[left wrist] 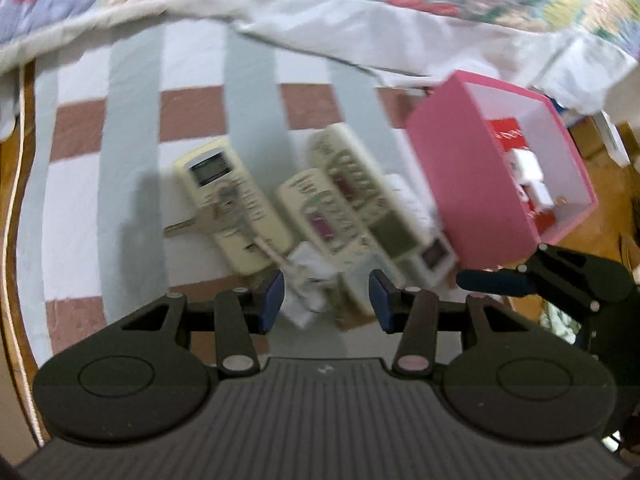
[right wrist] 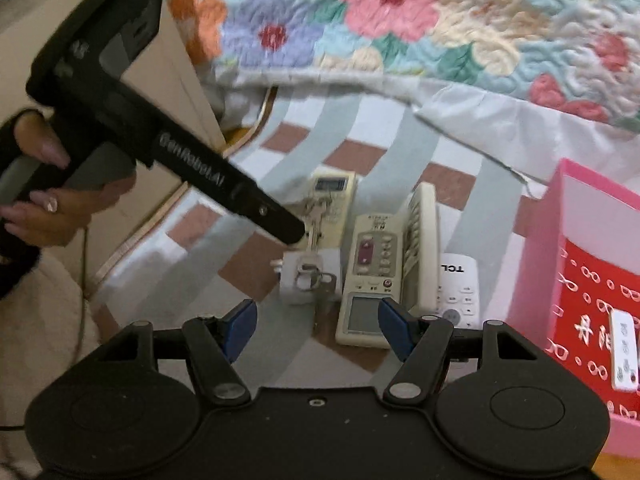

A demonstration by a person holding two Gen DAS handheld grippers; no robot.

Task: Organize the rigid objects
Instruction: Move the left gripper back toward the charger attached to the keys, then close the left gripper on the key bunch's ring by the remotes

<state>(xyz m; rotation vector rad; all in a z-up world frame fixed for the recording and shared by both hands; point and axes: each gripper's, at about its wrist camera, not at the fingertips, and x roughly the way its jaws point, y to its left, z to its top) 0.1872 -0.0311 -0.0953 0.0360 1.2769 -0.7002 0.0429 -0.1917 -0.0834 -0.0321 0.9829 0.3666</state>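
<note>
Several cream remotes lie side by side on the striped cloth: one with an LCD (left wrist: 228,204) (right wrist: 332,204) with keys (left wrist: 188,228) (right wrist: 316,216) on it, a second (left wrist: 324,216) (right wrist: 370,280), and a third (left wrist: 360,184) (right wrist: 420,248) tipped on its edge. A white TCL remote (left wrist: 432,256) (right wrist: 460,292) lies beside the pink box (left wrist: 472,184) (right wrist: 536,280). My left gripper (left wrist: 326,300) (right wrist: 288,232) hovers open above a white adapter (left wrist: 308,280) (right wrist: 296,280). My right gripper (right wrist: 318,328) (left wrist: 492,280) is open over the near ends of the remotes, holding nothing.
A floral quilt (right wrist: 400,20) and a white sheet (left wrist: 400,28) border the far side of the cloth. The pink box holds a red packet (right wrist: 588,280) and a small white device (right wrist: 624,352). A wooden edge (left wrist: 12,240) runs along the left. A person's hand (right wrist: 44,208) grips the left handle.
</note>
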